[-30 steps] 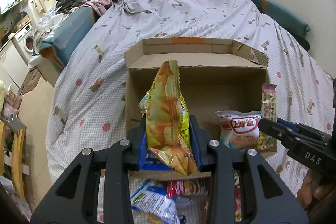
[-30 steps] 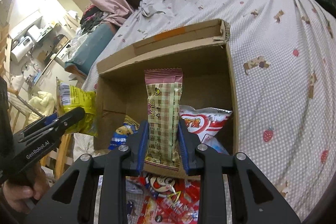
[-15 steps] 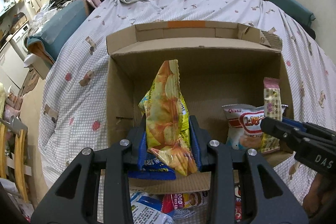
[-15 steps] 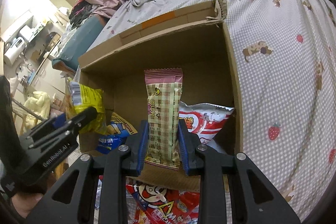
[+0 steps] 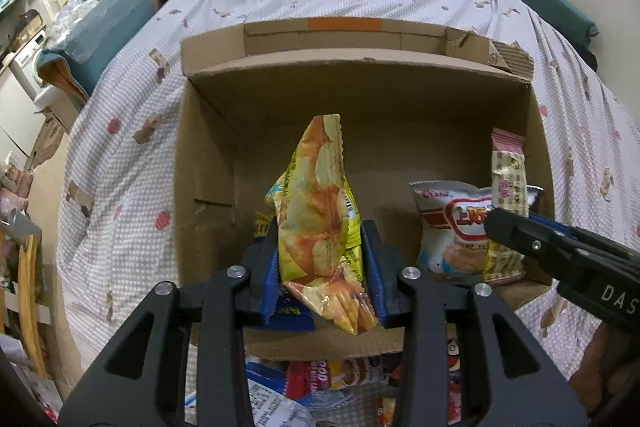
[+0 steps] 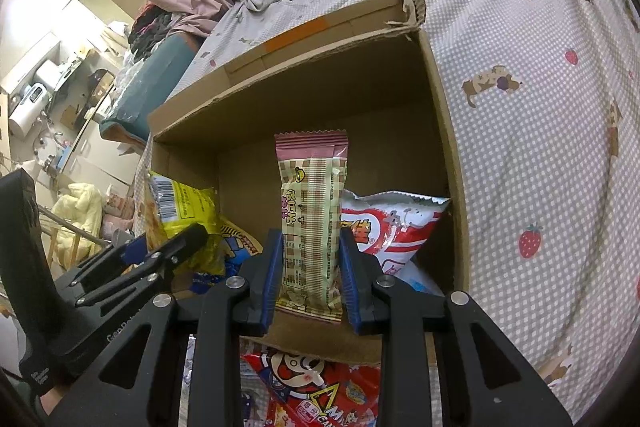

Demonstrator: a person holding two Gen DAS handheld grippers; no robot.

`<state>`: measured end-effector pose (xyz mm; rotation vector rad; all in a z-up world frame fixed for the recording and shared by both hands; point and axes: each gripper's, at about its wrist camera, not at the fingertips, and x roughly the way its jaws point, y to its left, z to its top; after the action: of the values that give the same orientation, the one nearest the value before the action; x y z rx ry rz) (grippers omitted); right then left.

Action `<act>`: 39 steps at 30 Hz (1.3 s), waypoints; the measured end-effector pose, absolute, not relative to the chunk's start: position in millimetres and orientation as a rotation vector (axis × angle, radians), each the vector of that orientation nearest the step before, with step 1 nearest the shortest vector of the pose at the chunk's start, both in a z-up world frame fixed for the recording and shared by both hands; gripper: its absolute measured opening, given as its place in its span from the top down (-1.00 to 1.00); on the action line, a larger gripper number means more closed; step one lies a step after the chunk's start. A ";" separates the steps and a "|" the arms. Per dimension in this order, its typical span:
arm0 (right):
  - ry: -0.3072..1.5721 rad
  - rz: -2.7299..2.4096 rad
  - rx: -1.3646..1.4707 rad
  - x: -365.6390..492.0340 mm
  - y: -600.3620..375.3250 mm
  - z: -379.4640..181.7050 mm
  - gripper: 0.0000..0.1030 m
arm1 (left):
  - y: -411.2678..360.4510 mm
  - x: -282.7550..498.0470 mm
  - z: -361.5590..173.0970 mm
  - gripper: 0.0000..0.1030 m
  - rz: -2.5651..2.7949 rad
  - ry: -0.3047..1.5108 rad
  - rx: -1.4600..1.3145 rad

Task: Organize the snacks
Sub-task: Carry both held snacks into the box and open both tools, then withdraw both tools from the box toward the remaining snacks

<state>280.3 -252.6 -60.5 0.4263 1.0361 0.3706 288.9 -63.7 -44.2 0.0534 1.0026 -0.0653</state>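
Left gripper (image 5: 322, 259) clamps our yellow chip bag (image 5: 320, 211) over cardboard box (image 5: 208, 163) | right gripper (image 6: 308, 275) clamps pink wafer pack (image 6: 312, 219) at box front | stowed: white-red snack bag (image 6: 384, 223) | left: both held packs, red packets (image 6: 320, 387) outside.

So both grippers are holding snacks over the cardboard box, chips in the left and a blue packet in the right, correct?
Not quite. The right gripper holds a pink-topped checkered wafer packet, not a blue one, as the right wrist view shows. The left gripper does hold the chips bag at the cardboard box.
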 end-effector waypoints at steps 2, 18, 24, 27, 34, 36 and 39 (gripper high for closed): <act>1.038 0.370 0.429 281.9 -253.6 -60.8 0.43 | -67.1 289.1 -45.9 0.34 -0.079 1.016 0.050; 1.015 0.405 0.465 278.8 -260.3 -57.2 0.38 | -58.2 278.6 -30.5 -0.62 -0.053 0.988 0.030; 0.959 0.383 0.467 273.5 -264.8 -43.5 -0.45 | -50.7 271.0 -21.2 -0.62 -0.041 0.947 0.007; 0.946 0.385 0.459 271.9 -266.8 -38.6 -0.47 | -41.2 266.4 -11.8 -0.62 -0.007 0.899 -0.024; 0.926 0.365 0.472 268.1 -270.7 -29.5 -0.48 | -27.2 255.4 1.7 -0.63 -0.005 0.871 -0.067; 0.908 0.369 0.469 264.9 -270.7 -24.2 -0.55 | -24.2 250.1 5.1 -0.66 -0.009 0.861 -0.074; 0.874 0.371 0.456 259.2 -269.5 -14.8 -0.75 | -17.7 243.1 8.2 -0.91 -0.014 0.858 -0.095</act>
<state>259.2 -269.5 -14.8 0.4563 0.8738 0.3715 243.1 -17.7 8.2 -0.0950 0.8576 -0.0136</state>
